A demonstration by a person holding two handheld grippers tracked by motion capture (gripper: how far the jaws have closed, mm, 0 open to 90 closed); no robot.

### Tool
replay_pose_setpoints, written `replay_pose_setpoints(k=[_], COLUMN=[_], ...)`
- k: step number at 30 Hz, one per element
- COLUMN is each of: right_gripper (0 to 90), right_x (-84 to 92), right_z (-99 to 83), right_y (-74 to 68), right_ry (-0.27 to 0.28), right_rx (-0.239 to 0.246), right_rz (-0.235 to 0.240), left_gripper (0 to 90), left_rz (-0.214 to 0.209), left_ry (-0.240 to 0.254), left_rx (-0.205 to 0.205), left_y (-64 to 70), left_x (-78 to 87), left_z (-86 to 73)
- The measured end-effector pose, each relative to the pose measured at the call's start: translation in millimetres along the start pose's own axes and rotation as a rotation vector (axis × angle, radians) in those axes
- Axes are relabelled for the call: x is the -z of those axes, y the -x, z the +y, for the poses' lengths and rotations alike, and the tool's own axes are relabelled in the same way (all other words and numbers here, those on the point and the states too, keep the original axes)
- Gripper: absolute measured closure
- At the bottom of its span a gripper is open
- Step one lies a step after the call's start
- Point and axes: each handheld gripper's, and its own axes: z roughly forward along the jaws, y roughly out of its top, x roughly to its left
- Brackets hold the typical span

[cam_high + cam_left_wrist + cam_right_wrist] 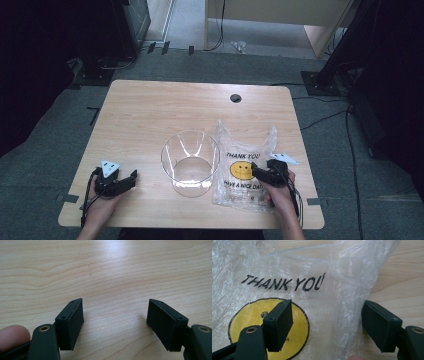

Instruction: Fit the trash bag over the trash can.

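Clear plastic bag (243,170) with yellow smiley face (242,170) and "THANK YOU" print, flat on wooden table (150,110), right of centre near the front edge. Just left of it, touching or nearly so: clear plastic bucket (190,162), upright, open top.

Right gripper (261,174) over the bag's right half, jaws spread wide, nothing pinched. In right gripper view (325,325): bag film (332,290) under and between the jaws, one jaw over the smiley (249,320), other at the crumpled bag edge; contact with film unclear.

Left gripper (125,181) near front-left table corner, well apart from bucket and bag. In left gripper view (115,322): jaws spread, bare wood (107,272) between them. Fingertip (12,336) at lower left.
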Motion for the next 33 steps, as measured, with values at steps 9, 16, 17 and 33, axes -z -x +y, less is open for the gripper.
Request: replay_pose_setpoints(k=[9, 16, 17, 33], right_gripper=[16.0, 15.2, 15.2, 71.1], right_x=[-2.3, -10.9, -10.9, -12.3], right_z=[0.7, -1.3, -1.3, -14.6], right_y=[-35.4, -59.4, -59.4, -92.1], right_ry=[0.003, -0.034, -0.034, 0.008], right_rx=[0.042, 0.098, 0.098, 0.270], right_rz=[0.070, 0.065, 0.065, 0.065], left_gripper=[28.9, 29.0, 29.0, 29.3], left_rz=[-0.004, -0.006, -0.006, -0.008], left_ry=[0.000, 0.001, 0.001, 0.002], left_rx=[-0.007, -0.008, -0.008, -0.010], left_y=[0.5, 0.8, 0.8, 1.4], left_x=[0.0, 0.0, 0.0, -0.1], left_z=[0.1, 0.1, 0.1, 0.0])
